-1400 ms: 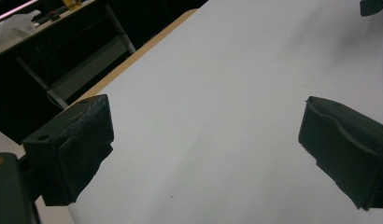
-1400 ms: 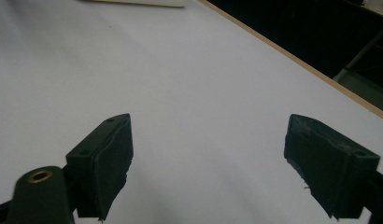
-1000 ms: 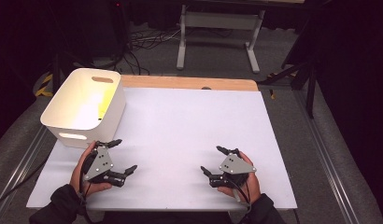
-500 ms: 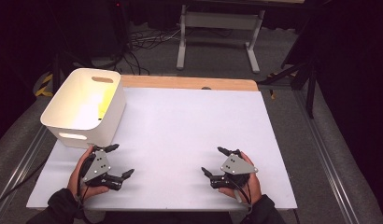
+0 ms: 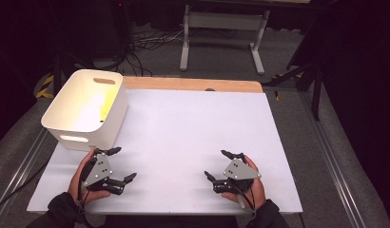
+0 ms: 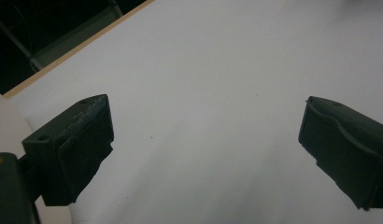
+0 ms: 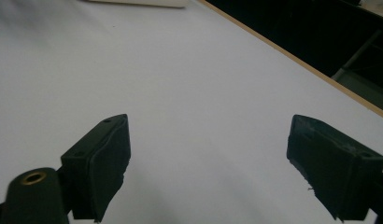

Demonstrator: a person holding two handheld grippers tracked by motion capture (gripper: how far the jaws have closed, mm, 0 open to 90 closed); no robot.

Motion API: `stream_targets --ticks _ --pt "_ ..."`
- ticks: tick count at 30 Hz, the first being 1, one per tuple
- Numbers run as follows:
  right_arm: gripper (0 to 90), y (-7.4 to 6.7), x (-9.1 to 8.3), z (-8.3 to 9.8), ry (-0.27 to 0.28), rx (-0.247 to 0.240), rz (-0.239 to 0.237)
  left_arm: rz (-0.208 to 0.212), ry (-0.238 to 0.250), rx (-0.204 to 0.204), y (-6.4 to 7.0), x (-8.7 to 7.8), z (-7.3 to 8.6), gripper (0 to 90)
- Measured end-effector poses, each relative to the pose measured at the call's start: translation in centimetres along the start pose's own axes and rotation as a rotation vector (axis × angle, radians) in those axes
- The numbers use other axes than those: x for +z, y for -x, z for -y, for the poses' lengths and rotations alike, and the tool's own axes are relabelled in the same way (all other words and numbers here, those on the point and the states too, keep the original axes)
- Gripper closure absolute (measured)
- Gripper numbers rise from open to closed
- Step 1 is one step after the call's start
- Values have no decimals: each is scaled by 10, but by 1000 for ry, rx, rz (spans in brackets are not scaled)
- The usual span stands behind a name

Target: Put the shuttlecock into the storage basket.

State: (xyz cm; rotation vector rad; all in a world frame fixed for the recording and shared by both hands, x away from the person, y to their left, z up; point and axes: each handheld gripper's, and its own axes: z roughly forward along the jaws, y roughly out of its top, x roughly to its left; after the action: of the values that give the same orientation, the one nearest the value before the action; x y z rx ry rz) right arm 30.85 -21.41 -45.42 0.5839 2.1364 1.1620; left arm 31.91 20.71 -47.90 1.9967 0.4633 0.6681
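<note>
Bin (image 5: 83, 110), white and open-topped, sits on the counter (image 5: 193, 137) just ahead of our left tool (image 5: 118, 164). Our right tool (image 5: 218, 165) rests well apart from it. We hold both tools with jaws spread wide, gripping nothing.

high view looks down from above; both gripper views skim the shared white table (image 5: 193, 133) closely.
</note>
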Motion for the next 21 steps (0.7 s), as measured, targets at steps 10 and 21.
stream_targets --ticks 10,21 --pt "147 0 0 1 0 -5 -3 7 -9 3 1 3 0 39" --pt "148 -1 0 0 -3 -7 -4 13 -9 4 1 3 0 40"
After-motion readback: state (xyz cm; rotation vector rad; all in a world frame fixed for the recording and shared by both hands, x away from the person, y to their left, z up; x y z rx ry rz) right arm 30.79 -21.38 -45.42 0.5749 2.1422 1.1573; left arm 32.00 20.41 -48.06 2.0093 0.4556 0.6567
